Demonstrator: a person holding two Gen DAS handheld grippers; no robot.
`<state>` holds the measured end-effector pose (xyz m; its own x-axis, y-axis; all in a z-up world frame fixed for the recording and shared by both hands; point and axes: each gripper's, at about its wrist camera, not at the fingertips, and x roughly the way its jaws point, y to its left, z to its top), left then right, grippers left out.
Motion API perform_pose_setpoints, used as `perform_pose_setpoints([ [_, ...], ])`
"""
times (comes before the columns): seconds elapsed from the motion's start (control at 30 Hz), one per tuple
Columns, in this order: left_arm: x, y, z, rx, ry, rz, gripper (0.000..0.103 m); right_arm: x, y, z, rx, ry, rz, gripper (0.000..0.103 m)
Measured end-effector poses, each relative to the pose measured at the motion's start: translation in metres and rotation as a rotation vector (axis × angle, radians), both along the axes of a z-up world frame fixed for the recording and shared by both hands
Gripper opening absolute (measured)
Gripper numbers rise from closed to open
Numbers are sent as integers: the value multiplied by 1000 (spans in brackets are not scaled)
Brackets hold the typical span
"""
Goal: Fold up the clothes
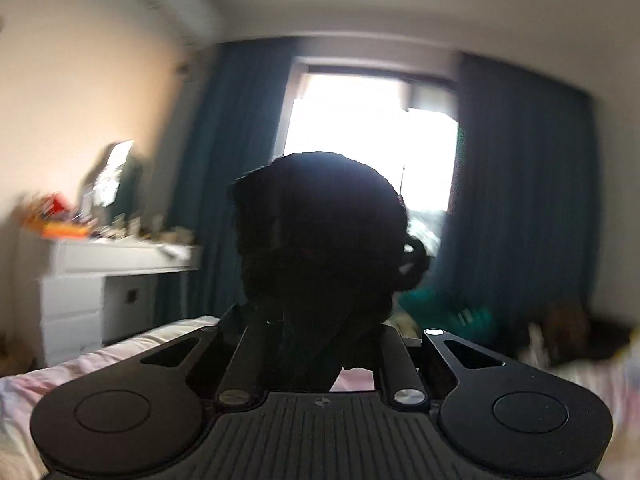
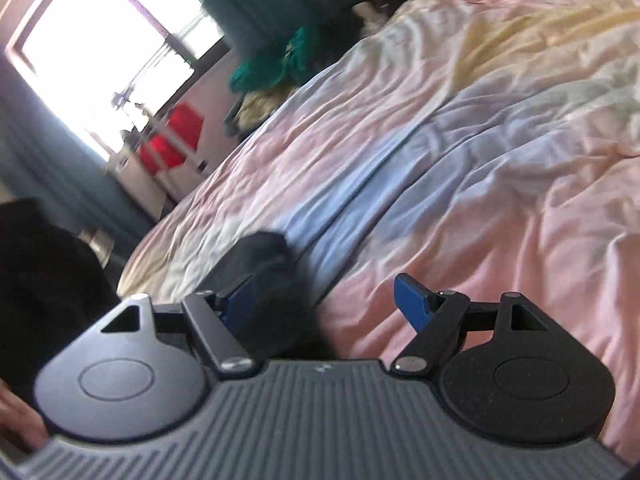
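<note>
Jaws of the left gripper stand close together, clamped on a black garment that bunches up in a dark mass in front of the camera and blocks the middle of the view. Jaws of the right gripper stand wide apart, with 2 blue pads showing; a dark fold of cloth lies against the left pad, but the pads do not press on it from both sides.

Surface: a bed covered by a rumpled duvet in pastel patches of pink, pale blue, cream and yellow. The duvet is creased throughout. The black garment hangs above its near edge in the left wrist view, and more dark cloth fills the lower left of the right wrist view, off the side of the bed.

Room: a bright window sits in the far wall, flanked by 2 dark teal curtains. A white chest of drawers stands at the left wall, its top cluttered with small items too blurred to identify. A wall-mounted air conditioner is fixed high on that wall. A heap of green cloth lies beyond the bed near the curtain. A red item stands below the window. Both views are motion-blurred.
</note>
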<state>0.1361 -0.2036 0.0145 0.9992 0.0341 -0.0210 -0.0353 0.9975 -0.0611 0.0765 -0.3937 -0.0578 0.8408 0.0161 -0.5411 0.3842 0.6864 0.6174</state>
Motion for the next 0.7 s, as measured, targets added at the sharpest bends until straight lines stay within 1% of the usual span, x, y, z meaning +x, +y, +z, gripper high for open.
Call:
perform_pose_setpoints([
  [0.07, -13, -49, -36, 132, 28, -65, 14, 0, -11, -5, 30, -1, -23, 79],
  [0.1, -18, -65, -58, 205, 49, -101, 14, 1, -17, -7, 44, -2, -35, 79],
  [0.13, -22, -73, -79, 260, 72, -131, 14, 2, -22, -11, 64, -4, -37, 79],
  [0.27, -33, -97, -123, 392, 124, -181, 15, 6, -30, -22, 157, -28, 2, 79],
  [0.37, -36, -93, -123, 440, 115, -197, 20, 10, -32, -27, 242, -70, 45, 79],
  [0.4, -35, -88, -124, 462, 133, -211, 28, 11, -31, -27, 262, -88, 63, 79],
  [0.43, -33, -78, -125, 489, 156, -228, 43, 12, -29, -25, 275, -105, 83, 79],
  [0.47, -33, -74, -126, 519, 173, -244, 53, 13, -28, -24, 287, -123, 104, 79],
  [0.5, -33, -70, -126, 550, 189, -261, 71, 14, -25, -22, 295, -141, 129, 79],
  [0.53, -34, -65, -127, 582, 196, -279, 81, 15, -22, -19, 299, -159, 155, 79],
  [0.63, -39, -48, -129, 676, 217, -331, 85, 15, -13, -9, 292, -201, 222, 80],
  [0.7, -43, -31, -130, 743, 240, -354, 85, 16, -6, -3, 267, -209, 252, 80],
])
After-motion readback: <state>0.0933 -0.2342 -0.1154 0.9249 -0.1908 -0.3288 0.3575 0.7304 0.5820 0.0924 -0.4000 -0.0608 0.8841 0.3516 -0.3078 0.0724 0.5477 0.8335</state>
